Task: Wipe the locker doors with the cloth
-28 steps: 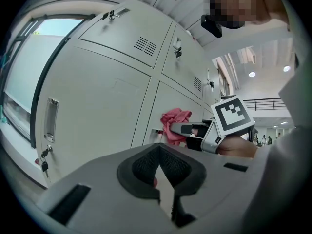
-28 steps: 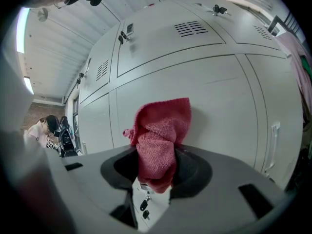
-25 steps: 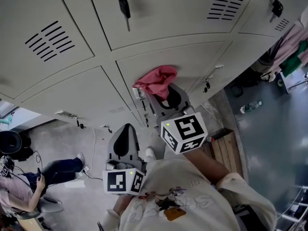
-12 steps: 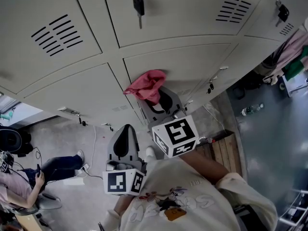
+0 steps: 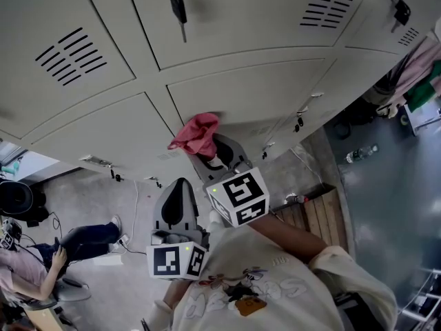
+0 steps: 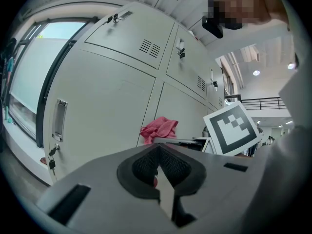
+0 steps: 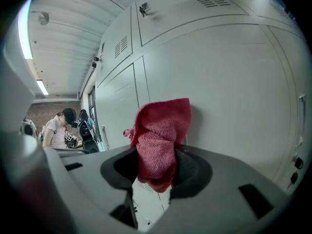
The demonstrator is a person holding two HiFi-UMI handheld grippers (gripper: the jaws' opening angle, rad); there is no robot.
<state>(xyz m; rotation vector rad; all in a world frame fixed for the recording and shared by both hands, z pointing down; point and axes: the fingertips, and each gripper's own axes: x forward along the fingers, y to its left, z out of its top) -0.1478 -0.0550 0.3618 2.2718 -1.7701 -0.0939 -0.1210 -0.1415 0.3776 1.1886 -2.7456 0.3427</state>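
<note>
A crumpled red cloth (image 5: 196,134) (image 7: 158,143) (image 6: 159,128) is pinched in my right gripper (image 5: 205,145) (image 7: 157,167), whose jaws are shut on it. The cloth presses against a pale grey locker door (image 5: 241,95) (image 7: 219,91) near the seam with the door to its left (image 5: 103,140). My left gripper (image 5: 180,193) (image 6: 158,167) hangs lower and nearer the person, short of the lockers, with its jaws shut and nothing between them.
A key (image 5: 178,9) hangs from the lock of the locker above, more keys (image 5: 400,10) at the right. Small latches (image 5: 298,123) jut from the lower doors. A seated person (image 5: 41,257) is at lower left. A bottle (image 5: 360,154) and wooden pallet (image 5: 324,212) lie on the floor.
My right gripper has carried the red cloth leftward and slightly down across the locker door, towards the seam. The left gripper has stayed where it was.
</note>
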